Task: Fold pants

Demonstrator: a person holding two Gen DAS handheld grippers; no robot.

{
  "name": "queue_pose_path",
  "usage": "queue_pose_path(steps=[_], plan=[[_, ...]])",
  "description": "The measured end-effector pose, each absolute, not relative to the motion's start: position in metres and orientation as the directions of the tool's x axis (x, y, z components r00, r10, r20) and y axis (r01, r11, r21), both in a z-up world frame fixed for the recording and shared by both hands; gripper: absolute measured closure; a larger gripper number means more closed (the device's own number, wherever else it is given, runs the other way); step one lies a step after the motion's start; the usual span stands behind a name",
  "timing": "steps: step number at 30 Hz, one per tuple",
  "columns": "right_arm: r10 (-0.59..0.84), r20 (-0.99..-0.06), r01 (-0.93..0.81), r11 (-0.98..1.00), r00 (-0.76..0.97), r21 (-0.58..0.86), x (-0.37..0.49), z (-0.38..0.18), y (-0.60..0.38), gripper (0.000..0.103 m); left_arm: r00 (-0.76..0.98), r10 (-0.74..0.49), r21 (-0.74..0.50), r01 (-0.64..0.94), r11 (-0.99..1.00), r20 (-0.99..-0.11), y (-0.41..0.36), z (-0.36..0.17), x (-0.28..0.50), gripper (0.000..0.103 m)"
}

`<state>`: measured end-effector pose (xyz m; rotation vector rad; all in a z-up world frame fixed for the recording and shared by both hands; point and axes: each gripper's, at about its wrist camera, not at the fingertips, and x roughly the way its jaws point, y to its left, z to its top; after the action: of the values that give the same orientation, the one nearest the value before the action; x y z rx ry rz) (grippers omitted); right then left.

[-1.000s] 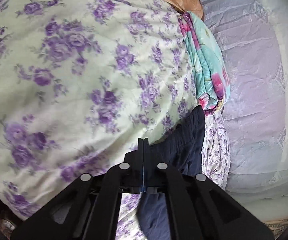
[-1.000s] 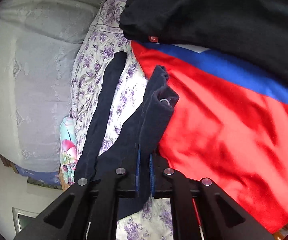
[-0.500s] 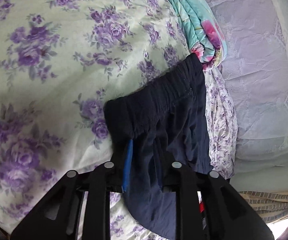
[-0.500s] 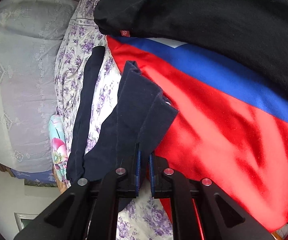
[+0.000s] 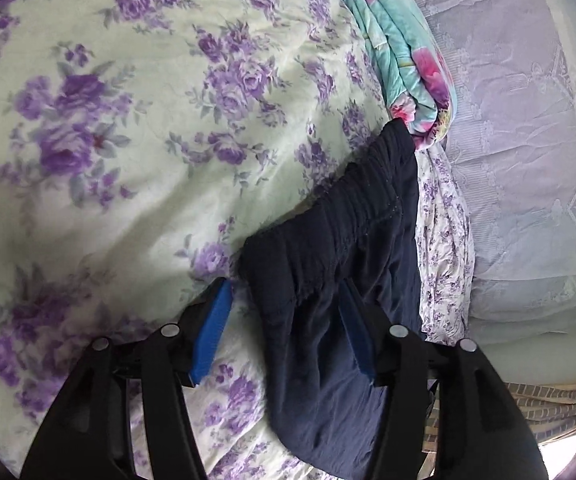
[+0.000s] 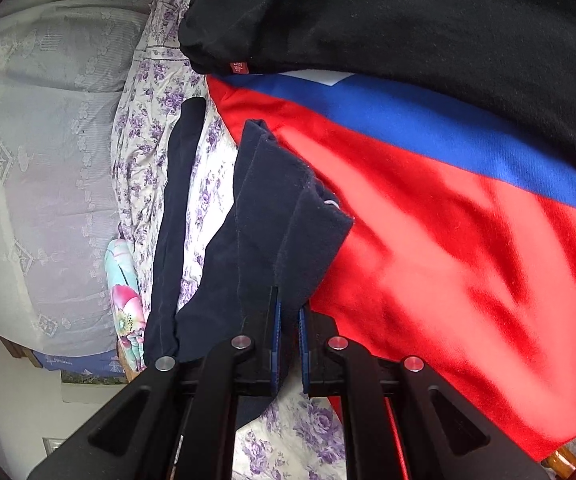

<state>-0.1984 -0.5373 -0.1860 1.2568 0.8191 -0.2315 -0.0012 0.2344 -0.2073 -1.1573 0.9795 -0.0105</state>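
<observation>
The pants are laid on the bed, waistband end in the left wrist view, leg end in the right wrist view. The left tongs are opening; the waistband is seen between the blue pads, which are no longer pressed on it. The right tongs are clenched on the dark cloth of the leg end.

Risks, as judged:
- With the waistband let go and the right grip kept, any pull from the right would likely drag the cloth and skew the lay.
- The waistband is bunched and rests partly on the quilt at centre frame; a fold started from here may come out uneven.
- The right pad of the left tongs is partly hidden by cloth, so a snag on withdrawal cannot be excluded.

Surroundings:
- A folded floral blanket, upper right, touches the waistband corner.
- A red garment lies just beside the leg end, and a black garment above it; both crowd the folding space.
- A pale lace cover fills the left of the frame.
</observation>
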Motion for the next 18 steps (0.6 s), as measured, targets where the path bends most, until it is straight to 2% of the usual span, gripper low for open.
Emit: queue_pose_path(steps=[2,4,5,11,15,17,18], plan=[[0.271,-0.659,0.578,0.325,0.702,0.749,-0.199,-0.188,-0.538,0.095,0.628,-0.474,-0.783,-0.428,0.451,-0.616,0.229,-0.208,0.008,0.062],[0.265,-0.658,0.577,0.326,0.705,0.749,-0.2,-0.187,-0.538,0.095,0.653,-0.466,-0.8,-0.437,0.411,-0.597,0.229,-0.21,0.011,0.085],[0.26,-0.657,0.574,0.331,0.708,0.749,-0.2,-0.185,-0.538,0.095,0.67,-0.455,-0.808,-0.445,0.387,-0.587,0.231,-0.209,0.008,0.088],[0.254,-0.652,0.55,0.371,0.714,0.748,-0.207,-0.166,-0.535,0.096,0.729,-0.395,-0.828,-0.474,0.298,-0.56,0.249,-0.177,-0.044,0.091],[0.285,-0.678,0.561,0.395,0.678,0.727,-0.209,-0.17,-0.534,0.096,0.713,-0.347,-0.789,-0.501,0.356,-0.609,0.255,-0.165,-0.064,0.091],[0.309,-0.705,0.58,0.409,0.639,0.705,-0.202,-0.186,-0.536,0.096,0.677,-0.348,-0.758,-0.537,0.371,-0.649,0.257,-0.181,-0.065,0.09],[0.318,-0.725,0.596,0.417,0.611,0.686,-0.2,-0.195,-0.538,0.093,0.648,-0.351,-0.735,-0.566,0.374,-0.676,0.255,-0.192,-0.064,0.087]])
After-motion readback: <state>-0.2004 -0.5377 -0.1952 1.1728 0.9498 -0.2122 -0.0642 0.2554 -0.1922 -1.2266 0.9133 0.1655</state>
